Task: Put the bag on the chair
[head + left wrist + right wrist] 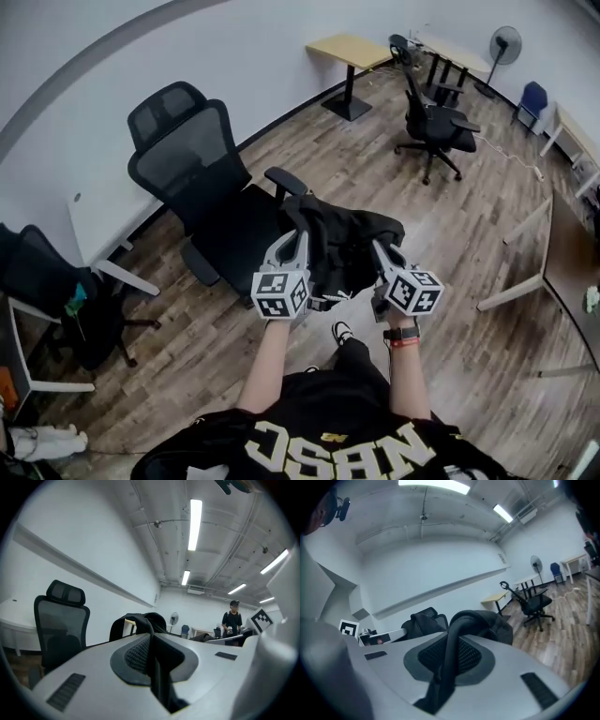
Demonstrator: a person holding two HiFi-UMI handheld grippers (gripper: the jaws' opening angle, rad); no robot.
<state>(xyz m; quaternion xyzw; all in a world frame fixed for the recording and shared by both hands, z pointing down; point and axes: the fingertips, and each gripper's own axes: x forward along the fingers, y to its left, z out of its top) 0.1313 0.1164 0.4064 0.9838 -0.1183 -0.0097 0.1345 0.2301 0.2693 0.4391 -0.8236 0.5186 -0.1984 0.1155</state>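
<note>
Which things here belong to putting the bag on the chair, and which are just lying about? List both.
Job: black bag, its straps clamped in the left gripper and right gripper; black mesh chair just beyond it.
Lying about: second office chair, wooden desk, standing fan.

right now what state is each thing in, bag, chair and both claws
bag, held in the air, hanging from both claws by its straps, not on the chair yet
chair, upright, seat bare
left claw, shut on a bag strap
right claw, shut on a bag strap
</note>
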